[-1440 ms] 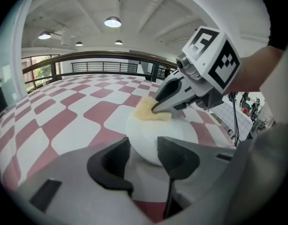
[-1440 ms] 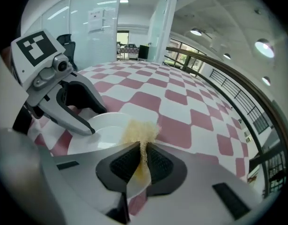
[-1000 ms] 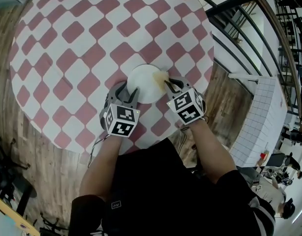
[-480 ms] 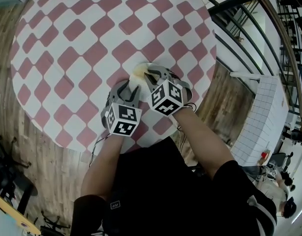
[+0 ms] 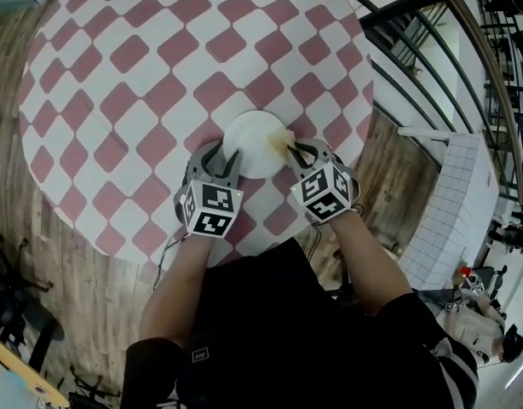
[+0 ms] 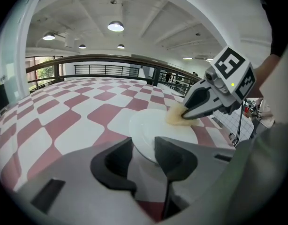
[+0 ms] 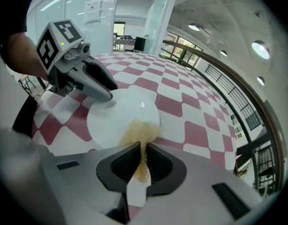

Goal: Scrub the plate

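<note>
On the checked surface (image 5: 117, 75) the plate (image 5: 249, 139) sits toward five o'clock. It looks white, so I reckon scrubbing is well along but unfinished. My left hand-held gripper (image 5: 224, 156), jaws just closing, pinches its seven o'clock rim. My right hand-held gripper (image 5: 294, 150) clenches the yellow sponge (image 5: 278, 136) at four o'clock.

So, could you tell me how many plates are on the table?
1. The white plate lies at the near edge of the checkered table, in front of the person; nothing seems hidden.
</note>
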Tool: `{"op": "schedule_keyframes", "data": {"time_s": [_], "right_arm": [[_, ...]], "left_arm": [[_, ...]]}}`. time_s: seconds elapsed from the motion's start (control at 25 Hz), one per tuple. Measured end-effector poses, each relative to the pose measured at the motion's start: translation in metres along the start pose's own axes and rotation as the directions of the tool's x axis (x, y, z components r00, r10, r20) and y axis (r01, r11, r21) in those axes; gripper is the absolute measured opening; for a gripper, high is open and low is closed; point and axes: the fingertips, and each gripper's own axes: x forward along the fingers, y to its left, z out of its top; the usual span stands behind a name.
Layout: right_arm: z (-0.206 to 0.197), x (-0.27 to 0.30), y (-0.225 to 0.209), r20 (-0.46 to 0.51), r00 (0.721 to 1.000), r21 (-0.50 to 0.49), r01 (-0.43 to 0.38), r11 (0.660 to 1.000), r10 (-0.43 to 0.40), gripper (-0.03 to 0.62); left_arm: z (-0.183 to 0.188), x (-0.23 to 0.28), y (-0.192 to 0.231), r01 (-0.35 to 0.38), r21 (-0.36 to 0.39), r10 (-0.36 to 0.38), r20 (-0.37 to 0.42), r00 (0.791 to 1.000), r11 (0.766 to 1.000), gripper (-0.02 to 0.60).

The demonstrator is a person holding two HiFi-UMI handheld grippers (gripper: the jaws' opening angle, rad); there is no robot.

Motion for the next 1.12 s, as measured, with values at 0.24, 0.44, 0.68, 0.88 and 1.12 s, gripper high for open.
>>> {"op": "schedule_keyframes", "data": {"time_s": [0.24, 0.44, 0.68, 0.88, 1.12], "right_arm": [[0.027, -0.021, 0.041, 0.085, 0.993, 0.043, -0.082, 0.996, 0.078, 0.046], [0.057, 0.009, 0.082, 0.119, 0.976, 0.03, -0.189, 0.981, 0.185, 0.046], [0.041, 0.007, 0.074, 0.134, 0.975, 0.046, -0.187, 0.981, 0.18, 0.046], [0.007, 0.0, 0.041, 0.107, 0.987, 0.102, -0.133, 0.986, 0.122, 0.046], [-0.003, 0.001, -0.037, 0.049, 0.995, 0.159, 0.077, 0.984, -0.086, 0.046]], "left_arm": [[0.0, 0.0, -0.001, 0.0, 0.013, 0.0, -0.003, 1.0, 1.0, 0.149], [-0.002, -0.003, 0.004, -0.016, 0.003, 0.016, 0.006, 1.0, 1.0, 0.12], [-0.001, -0.003, 0.003, -0.017, 0.007, 0.017, 0.01, 1.0, 1.0, 0.115], [-0.002, -0.001, 0.0, -0.015, 0.009, 0.015, 0.008, 1.0, 1.0, 0.115], [0.001, 0.0, -0.001, -0.012, 0.014, 0.011, 0.007, 1.0, 1.0, 0.114]]}}
